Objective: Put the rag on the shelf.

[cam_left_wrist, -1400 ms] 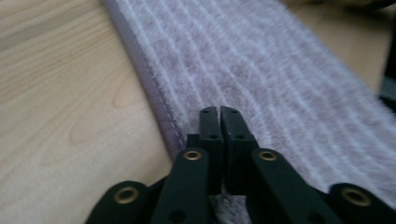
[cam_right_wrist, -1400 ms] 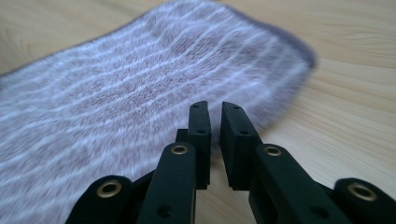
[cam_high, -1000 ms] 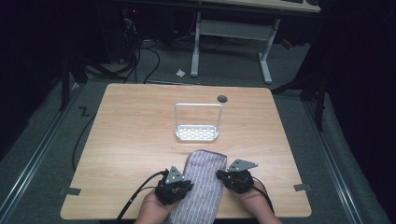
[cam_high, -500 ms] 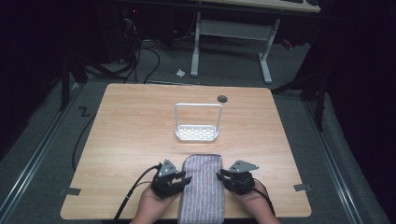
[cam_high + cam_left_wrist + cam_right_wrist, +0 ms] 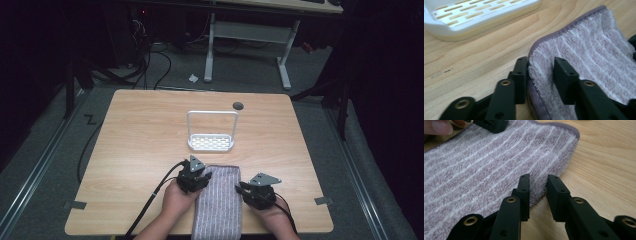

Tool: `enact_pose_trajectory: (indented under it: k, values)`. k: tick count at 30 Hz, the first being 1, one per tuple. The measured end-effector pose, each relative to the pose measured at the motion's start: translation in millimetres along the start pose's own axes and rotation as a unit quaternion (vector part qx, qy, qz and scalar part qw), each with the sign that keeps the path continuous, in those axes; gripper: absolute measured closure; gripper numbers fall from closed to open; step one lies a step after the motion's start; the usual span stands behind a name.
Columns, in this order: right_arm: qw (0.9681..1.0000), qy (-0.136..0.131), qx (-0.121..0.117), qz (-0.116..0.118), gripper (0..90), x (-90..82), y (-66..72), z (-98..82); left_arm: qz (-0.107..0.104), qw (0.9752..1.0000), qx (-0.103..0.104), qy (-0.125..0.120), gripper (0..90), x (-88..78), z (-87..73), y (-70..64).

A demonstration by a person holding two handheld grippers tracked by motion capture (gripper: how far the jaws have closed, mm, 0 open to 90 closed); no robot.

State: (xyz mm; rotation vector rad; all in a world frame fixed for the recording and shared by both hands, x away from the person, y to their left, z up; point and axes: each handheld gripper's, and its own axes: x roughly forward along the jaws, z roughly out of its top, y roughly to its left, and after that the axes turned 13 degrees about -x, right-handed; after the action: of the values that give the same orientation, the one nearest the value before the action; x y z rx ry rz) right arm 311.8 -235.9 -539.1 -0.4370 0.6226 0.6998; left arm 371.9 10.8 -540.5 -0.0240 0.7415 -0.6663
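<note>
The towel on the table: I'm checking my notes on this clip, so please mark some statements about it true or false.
1. The towel lies folded near the table's front edge. True.
2. The white rack stands on the towel. False: it stands on bare wood beyond the towel.
3. The left tongs have the towel's edge between their jaws. True.
4. The right tongs are lifting the towel clear of the table. False: the towel lies flat and their jaws sit at its edge.
5. The towel is plain blue. False: it is purple with pale stripes.
</note>
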Motion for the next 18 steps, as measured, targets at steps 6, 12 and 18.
enact_pose_trajectory:
  k: [6,12,18]
  values:
    - [0.9988,-0.023,0.031,-0.031,56.4,-7.5,-8.5,16.8,-0.028,0.9991,-0.032,0.004,77.4,-3.1,-2.2,5.1]
    - [0.9967,0.008,0.075,-0.031,42.9,17.8,-26.7,31.1,-0.025,0.9993,-0.027,0.005,77.3,-8.0,-7.2,2.2]
    - [0.9988,0.024,0.036,-0.021,69.8,25.3,-10.9,26.1,-0.031,0.9991,-0.03,0.006,76.8,-11.6,-10.5,2.3]
